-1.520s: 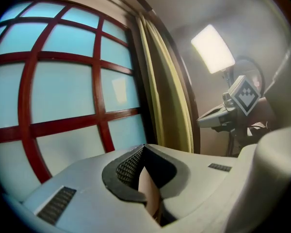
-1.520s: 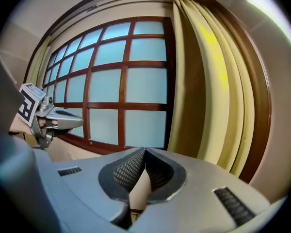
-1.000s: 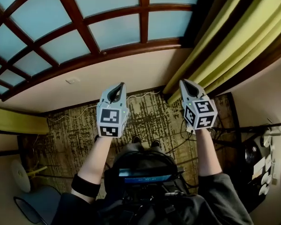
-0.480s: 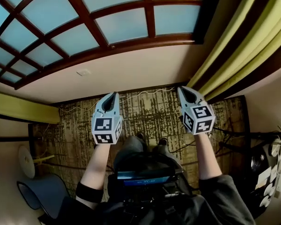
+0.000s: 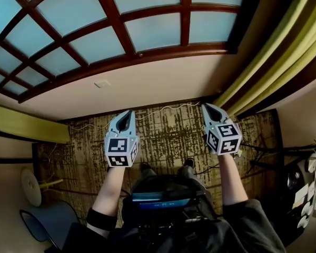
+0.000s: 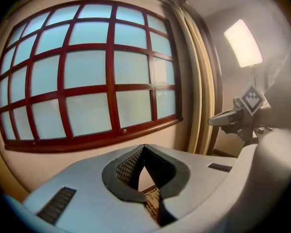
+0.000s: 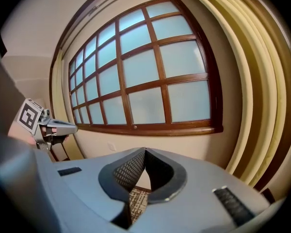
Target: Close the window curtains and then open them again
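While both curtains hang bunched at the sides, the window (image 5: 121, 36) stands fully bare: wide, with a dark red wooden grid and frosted bluish panes.

Right curtain (image 5: 274, 62): yellow-green, gathered in tight folds at the window's right edge.
Left curtain (image 5: 26, 125): same cloth, gathered at the window's left edge.
Patterned rug (image 5: 168, 136): covers the floor below the window.
Left claw (image 5: 127, 114): tips pressed together, nothing between them. It is held out below the window's middle, well apart from either curtain.
Right claw (image 5: 206, 107): also together and empty, below the window's right end. It is near the foot of the right curtain but not touching it.
Thin white cable (image 5: 163, 108): lies on the floor along the wall under the window. A small wall plate (image 5: 101, 84) sits just above it.

Judgement: with the window uncovered, either closing has not begun or reopening is finished; I cannot tell which. If closing is the step in hand, each claw must part first, then take the inner edge of its own curtain. It should pinch one firm fold rather than the whole bundle. The draw should run level along the window toward its middle, both sides at an even pace. A downward tug would likely strain whatever carries the cloth above, out of view. Thin fabric may also slip from a shallow pinch.
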`<state>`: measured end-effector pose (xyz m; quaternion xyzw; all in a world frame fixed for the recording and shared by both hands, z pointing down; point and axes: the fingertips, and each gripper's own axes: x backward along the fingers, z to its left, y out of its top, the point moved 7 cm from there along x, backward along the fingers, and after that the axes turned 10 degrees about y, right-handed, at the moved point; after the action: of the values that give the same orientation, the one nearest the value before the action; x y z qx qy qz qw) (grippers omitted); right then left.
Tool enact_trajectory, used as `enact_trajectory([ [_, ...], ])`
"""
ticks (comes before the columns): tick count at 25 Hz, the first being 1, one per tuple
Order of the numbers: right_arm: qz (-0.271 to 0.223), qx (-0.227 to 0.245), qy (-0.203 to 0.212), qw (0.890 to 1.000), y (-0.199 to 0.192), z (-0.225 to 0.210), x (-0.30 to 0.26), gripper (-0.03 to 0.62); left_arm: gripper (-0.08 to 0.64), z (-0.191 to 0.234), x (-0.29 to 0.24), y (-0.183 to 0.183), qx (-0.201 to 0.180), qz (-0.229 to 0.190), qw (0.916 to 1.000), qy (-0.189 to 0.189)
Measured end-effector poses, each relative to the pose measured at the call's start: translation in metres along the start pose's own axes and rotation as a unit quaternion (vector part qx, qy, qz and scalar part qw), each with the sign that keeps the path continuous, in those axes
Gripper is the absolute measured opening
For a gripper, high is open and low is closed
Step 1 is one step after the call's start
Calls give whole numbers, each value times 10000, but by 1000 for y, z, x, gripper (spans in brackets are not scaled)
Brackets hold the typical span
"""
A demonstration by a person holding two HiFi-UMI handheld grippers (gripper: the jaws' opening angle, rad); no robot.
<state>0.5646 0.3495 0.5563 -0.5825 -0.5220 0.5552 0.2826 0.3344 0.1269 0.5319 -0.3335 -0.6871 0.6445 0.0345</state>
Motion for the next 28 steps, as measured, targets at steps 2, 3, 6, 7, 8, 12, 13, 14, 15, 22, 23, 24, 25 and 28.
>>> enact_trajectory([
  [2,91,53,10,9999,-2,20,-9,15,-12,18,5,-10,24,45,10000,-30],
  [3,139,72,25,9999,-4,30,-12,15,-12,27,8,-16,46,78,10000,-25],
  [6,215,73,51,9997,-9,53,-16,14,-12,48,18,-32,111,124,9999,-9],
  [7,222,75,42,9997,-10,59,-17,14,-12,53,22,-36,134,126,9998,-5],
  [8,227,84,27,9997,-10,63,-17,14,-12,58,26,-39,154,125,9998,0],
  [12,292,141,19,9995,-14,82,-22,14,-12,75,41,-47,118,102,9999,47],
  [13,311,163,18,9994,-15,86,-23,14,-12,78,45,-48,100,95,9999,72],
  [14,325,196,9,9993,-15,90,-24,14,-12,82,48,-50,92,95,9999,107],
  [15,337,239,-4,9991,-15,94,-26,14,-12,86,52,-52,98,103,9998,151],
  [22,422,515,-9,9978,-9,116,-34,12,-12,110,68,-66,352,176,9988,277],
  [23,432,518,0,9977,-9,118,-34,12,-12,112,70,-67,372,171,9988,277],
  [24,440,519,10,9977,-9,120,-34,12,-12,114,71,-68,394,168,9987,281],
  [25,448,520,22,9976,-9,121,-35,12,-12,115,73,-69,415,172,9986,290],
  [28,466,540,51,9974,-9,123,-34,12,-14,117,76,-73,444,196,9983,308],
])
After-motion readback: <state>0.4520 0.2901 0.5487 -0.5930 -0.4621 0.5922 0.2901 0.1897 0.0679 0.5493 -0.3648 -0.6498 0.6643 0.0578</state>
